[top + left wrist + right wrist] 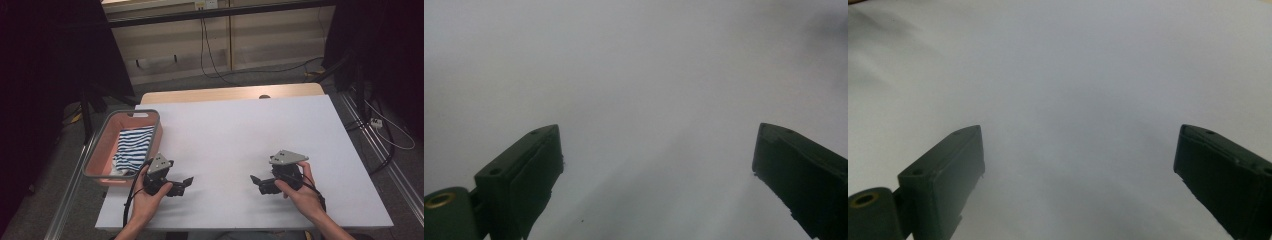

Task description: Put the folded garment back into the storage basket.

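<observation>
Both grippers, left (pixel 186 183) and right (pixel 254 180), fingers spread, empty, over bare counter (pixel 240 130); striped cloth (pixel 134 145) in basket (pixel 95 150) at ten o'clock of left.

Wide bare stretch of white desk (pixel 240 135) ahead of both tools — open from the near edge to the far edge. Between left tool (pixel 186 183) and right tool (pixel 254 181), an unobstructed gap, jaws spread wide on each, nothing between them but desk surface. Only obstacle on the left: pink basket (pixel 98 145) with raised walls, hanging off the left desk edge, just beside the left tool, striped cloth (pixel 134 148) lying inside. Right half free to the edge.
</observation>
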